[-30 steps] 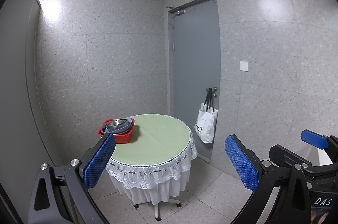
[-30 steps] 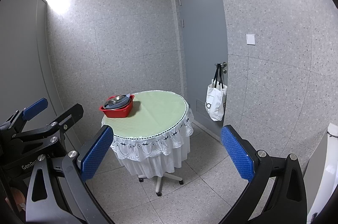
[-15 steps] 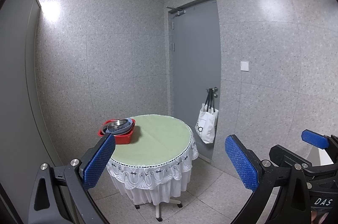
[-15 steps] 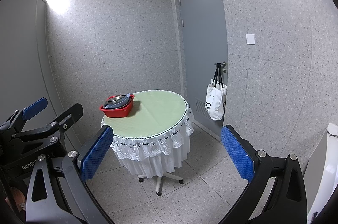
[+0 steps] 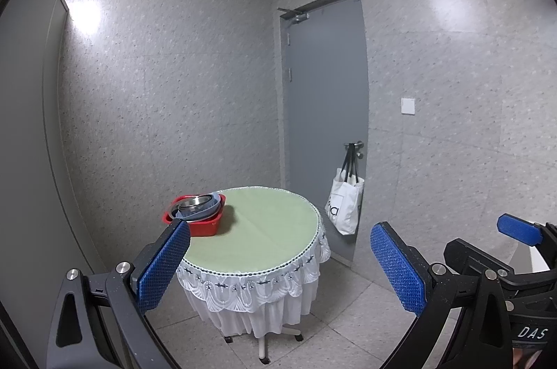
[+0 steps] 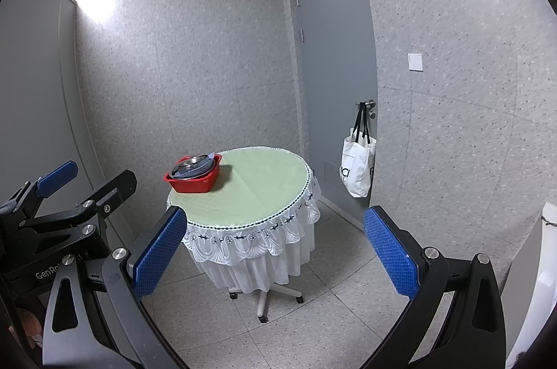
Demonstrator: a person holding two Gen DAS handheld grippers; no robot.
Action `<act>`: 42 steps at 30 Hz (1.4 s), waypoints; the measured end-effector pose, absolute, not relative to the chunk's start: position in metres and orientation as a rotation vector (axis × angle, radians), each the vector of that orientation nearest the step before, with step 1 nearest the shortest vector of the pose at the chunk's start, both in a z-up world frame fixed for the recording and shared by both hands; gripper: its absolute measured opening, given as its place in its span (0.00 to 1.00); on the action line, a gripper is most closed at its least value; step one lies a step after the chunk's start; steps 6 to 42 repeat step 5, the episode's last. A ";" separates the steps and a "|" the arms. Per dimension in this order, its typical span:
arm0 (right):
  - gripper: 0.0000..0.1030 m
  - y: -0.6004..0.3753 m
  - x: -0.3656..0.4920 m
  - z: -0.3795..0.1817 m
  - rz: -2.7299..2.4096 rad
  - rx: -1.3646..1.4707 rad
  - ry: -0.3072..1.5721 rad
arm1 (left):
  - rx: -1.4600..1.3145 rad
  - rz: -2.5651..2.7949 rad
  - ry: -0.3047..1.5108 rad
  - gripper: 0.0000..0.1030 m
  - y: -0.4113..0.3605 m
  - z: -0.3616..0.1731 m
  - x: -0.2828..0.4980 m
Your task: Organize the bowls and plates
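Note:
A red basin [image 5: 203,226] [image 6: 195,182] sits on the far left part of a round table [image 5: 264,229] [image 6: 257,188] with a green cloth and white lace skirt. In the basin lie a grey-blue bowl [image 5: 203,210] [image 6: 196,170] and a metal bowl [image 5: 193,201] [image 6: 191,162]. My left gripper [image 5: 280,262] is open and empty, well short of the table. My right gripper [image 6: 271,247] is open and empty too, also away from the table. The right gripper shows at the left wrist view's right edge [image 5: 515,229], the left gripper at the right wrist view's left edge [image 6: 55,175].
A grey door [image 5: 325,111] [image 6: 336,66] stands behind the table, with a white tote bag [image 5: 344,203] [image 6: 358,167] hanging on its handle. Speckled grey walls close in the small room. The table stands on a wheeled base [image 6: 264,299] on a tiled floor.

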State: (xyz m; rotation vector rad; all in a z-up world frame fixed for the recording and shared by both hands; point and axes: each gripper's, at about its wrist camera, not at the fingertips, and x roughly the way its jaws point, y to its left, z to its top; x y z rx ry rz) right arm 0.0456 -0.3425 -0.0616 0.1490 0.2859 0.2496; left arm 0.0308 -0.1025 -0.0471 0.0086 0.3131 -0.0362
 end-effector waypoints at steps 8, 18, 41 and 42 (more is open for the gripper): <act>1.00 -0.343 0.060 -0.065 0.259 0.150 0.294 | 0.009 -0.026 0.322 1.00 -0.107 -0.049 0.046; 1.00 -0.343 0.060 -0.065 0.259 0.150 0.294 | 0.009 -0.026 0.322 1.00 -0.107 -0.049 0.046; 1.00 -0.343 0.060 -0.065 0.259 0.150 0.294 | 0.009 -0.026 0.322 1.00 -0.107 -0.049 0.046; 1.00 -0.343 0.060 -0.065 0.259 0.150 0.294 | 0.009 -0.026 0.322 1.00 -0.107 -0.049 0.046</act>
